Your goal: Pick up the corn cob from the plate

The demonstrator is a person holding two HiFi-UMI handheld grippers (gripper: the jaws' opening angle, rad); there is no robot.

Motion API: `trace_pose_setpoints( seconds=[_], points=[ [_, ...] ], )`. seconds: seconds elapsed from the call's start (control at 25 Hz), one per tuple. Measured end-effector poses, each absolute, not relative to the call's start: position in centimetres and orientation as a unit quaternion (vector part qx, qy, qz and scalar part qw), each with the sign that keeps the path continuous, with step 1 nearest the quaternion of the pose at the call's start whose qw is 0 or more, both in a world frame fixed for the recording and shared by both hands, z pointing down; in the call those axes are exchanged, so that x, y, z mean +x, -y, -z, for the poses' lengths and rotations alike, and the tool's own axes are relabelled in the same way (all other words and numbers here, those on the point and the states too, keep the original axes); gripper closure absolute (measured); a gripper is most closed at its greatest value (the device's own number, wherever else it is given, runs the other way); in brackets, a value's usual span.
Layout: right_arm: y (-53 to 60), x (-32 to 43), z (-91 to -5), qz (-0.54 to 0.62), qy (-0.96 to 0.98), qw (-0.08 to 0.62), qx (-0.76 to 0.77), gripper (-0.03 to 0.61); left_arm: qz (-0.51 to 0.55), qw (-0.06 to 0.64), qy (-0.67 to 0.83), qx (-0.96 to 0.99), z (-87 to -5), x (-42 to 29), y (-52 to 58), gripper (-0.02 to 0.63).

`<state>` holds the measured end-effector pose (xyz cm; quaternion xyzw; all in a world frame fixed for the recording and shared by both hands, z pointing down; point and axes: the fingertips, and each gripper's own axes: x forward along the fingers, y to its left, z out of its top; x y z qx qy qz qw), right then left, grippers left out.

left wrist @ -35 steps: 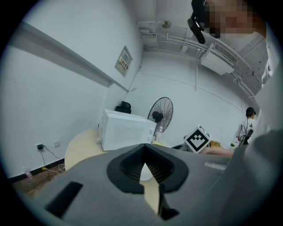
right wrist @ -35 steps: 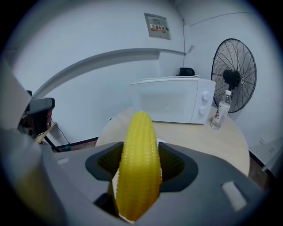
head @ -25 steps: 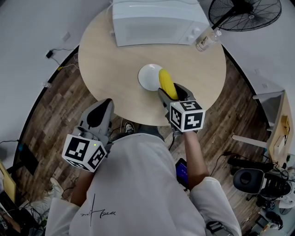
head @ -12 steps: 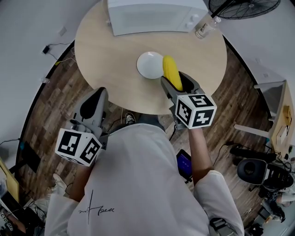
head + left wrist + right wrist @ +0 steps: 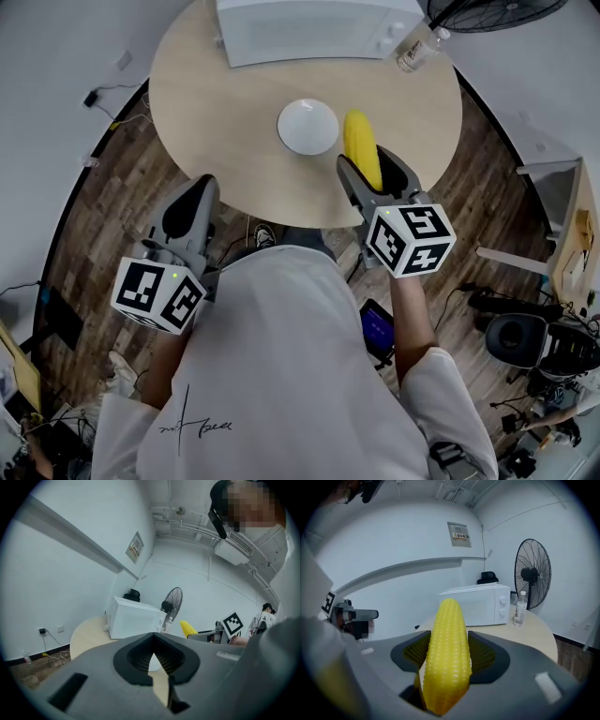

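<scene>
A yellow corn cob (image 5: 361, 157) is held lengthwise between the jaws of my right gripper (image 5: 369, 171), which is shut on it. The cob hangs above the round wooden table (image 5: 216, 112), just right of the small white plate (image 5: 307, 127), which has nothing on it. In the right gripper view the corn cob (image 5: 446, 658) fills the middle and juts past the gripper (image 5: 449, 641). My left gripper (image 5: 191, 201) is shut with nothing in it, low at the table's near left edge. From the left gripper (image 5: 152, 654) view, the corn cob (image 5: 188, 629) shows at the right.
A white microwave (image 5: 309, 28) stands at the table's far side, with a clear water bottle (image 5: 412, 47) to its right. A black standing fan (image 5: 497, 11) is beyond the table. Wooden floor, cables and office clutter surround the table.
My right gripper has carried the corn cob rightward, from over the plate's edge to the right of it. The left gripper has stayed about where it was.
</scene>
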<state>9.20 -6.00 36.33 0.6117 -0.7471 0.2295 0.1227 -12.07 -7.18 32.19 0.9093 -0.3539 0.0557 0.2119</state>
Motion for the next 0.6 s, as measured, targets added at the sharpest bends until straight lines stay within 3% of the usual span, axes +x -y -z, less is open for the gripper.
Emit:
trace_pose_setpoints(
  seconds=[0.6],
  points=[
    [4.2, 9.1, -35.5, -0.220, 0.748, 0.095, 0.619, 0.316, -0.064, 0.202, 0.351, 0.912, -32.7, -12.5, 7.1, 0.621]
  ],
)
